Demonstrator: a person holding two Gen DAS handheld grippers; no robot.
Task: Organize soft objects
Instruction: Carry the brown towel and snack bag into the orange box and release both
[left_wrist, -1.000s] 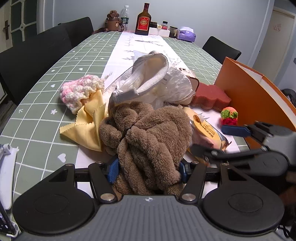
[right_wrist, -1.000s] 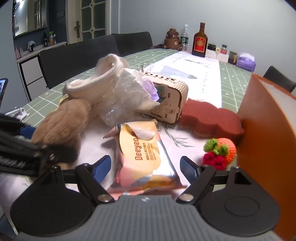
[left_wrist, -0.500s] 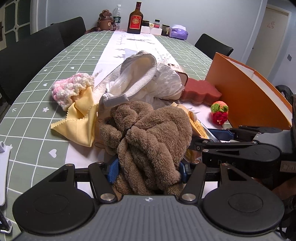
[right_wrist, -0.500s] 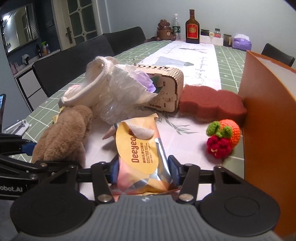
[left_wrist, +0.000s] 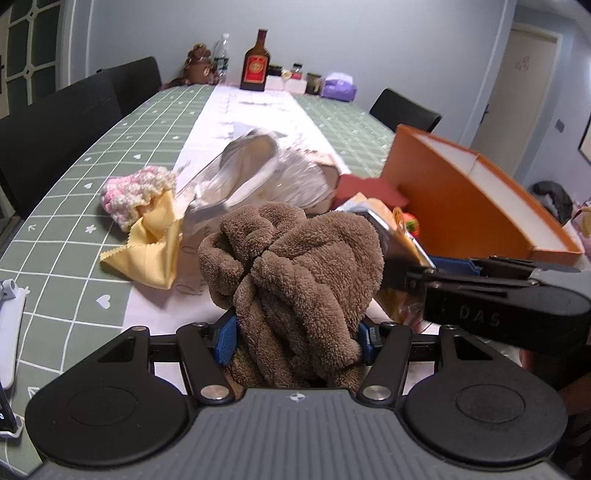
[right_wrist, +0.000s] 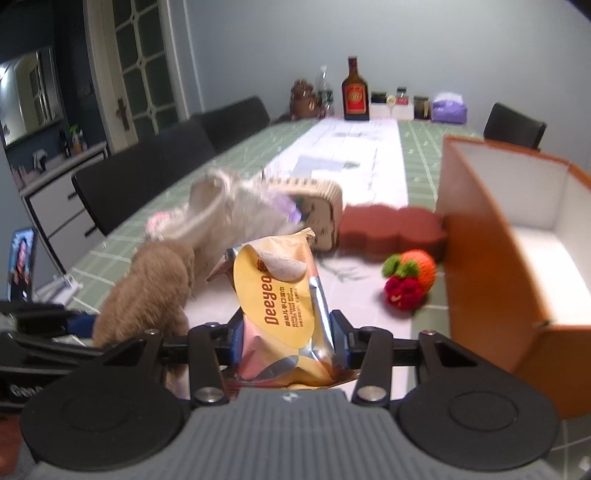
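My left jaws pinch the fluffy brown towel (left_wrist: 295, 280) and my right jaws pinch the yellow wipes pack (right_wrist: 284, 302), both held above the worktop (left_wrist: 74, 206). The orange box (right_wrist: 509, 258) stands open on my right. A knitted fruit (right_wrist: 408, 275) and a red sponge (right_wrist: 391, 229) lie just beside it, with a white slipper (left_wrist: 243, 170) and a yellow cloth (left_wrist: 151, 247) ahead.
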